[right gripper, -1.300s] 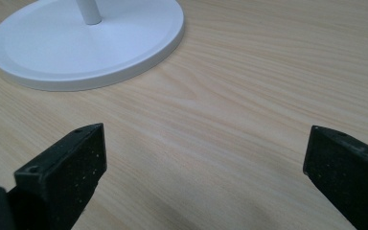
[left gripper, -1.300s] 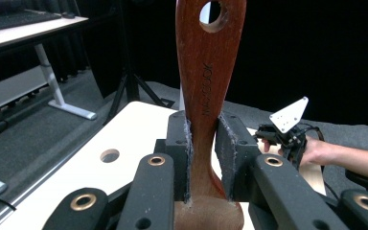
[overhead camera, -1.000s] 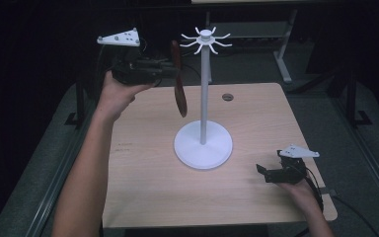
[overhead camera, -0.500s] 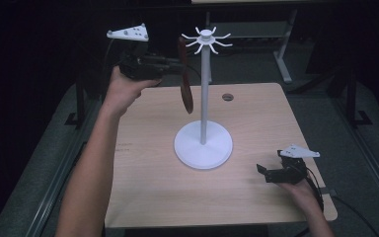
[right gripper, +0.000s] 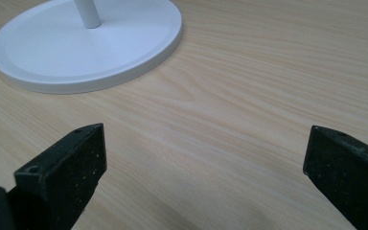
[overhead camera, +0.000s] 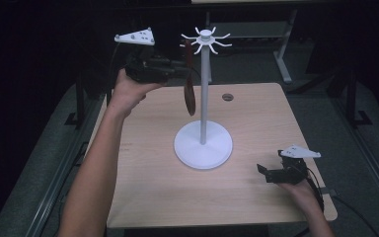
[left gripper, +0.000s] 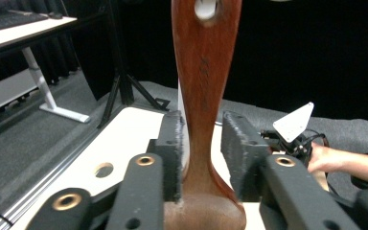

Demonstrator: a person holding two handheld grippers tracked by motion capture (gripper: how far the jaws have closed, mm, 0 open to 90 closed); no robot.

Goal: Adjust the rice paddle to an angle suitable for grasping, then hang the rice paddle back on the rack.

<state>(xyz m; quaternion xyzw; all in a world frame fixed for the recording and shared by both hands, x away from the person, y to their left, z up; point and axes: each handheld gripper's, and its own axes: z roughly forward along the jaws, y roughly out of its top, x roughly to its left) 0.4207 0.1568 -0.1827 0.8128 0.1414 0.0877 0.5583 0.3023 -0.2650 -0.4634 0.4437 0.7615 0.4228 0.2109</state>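
Whether the spoon (left gripper: 202,96) hangs from a prong of the stand (overhead camera: 203,143) is hard to tell, its holed handle cut off above, while the left gripper (left gripper: 201,148) loosely brackets its reddish-brown neck, jaws slightly parted, and the right gripper (right gripper: 206,177) rests wide open, empty, on the table (right gripper: 249,86).

left hand-held gripper (overhead camera: 180,66): raised, arm outstretched, jaws parted | right hand-held gripper (overhead camera: 264,173): low, jaws wide apart
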